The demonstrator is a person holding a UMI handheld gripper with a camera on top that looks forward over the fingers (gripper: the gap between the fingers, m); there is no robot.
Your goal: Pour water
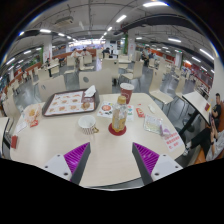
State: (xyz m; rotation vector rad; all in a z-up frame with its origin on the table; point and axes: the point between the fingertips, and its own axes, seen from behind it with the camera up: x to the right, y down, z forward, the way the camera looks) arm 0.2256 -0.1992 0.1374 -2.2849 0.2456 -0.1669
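**Claw released over worktop, cup just ahead**

Claw (110,160) is open: the two purple pads (75,156) sit well apart, nothing between them, only bare worktop (60,140) showing in the gap. It's held above the near part of the pale worktop.

Task item: a clear cup (118,119) holding something amber or orange stands upright on a red coaster or saucer (117,130), just beyond the fingertips and roughly centred between them. Not touching either finger.

Around it:
- small white bowl (87,123) just beside the cup, on the left finger's side
- red-and-white cup (125,93) farther back, beyond the clear cup
- tray (67,102) with a dark rim, food on it, back on the left side; what the food is I can't tell
- small packet or wrapper (151,125) on the right side, near the cup
- more small items at the far left and far right ends of the worktop, too small to identify

Beyond the worktop: a large hall with other tables (165,96) and chairs, ceiling strip lights (120,18). A person's arm (214,112) shows past the right end of the worktop.
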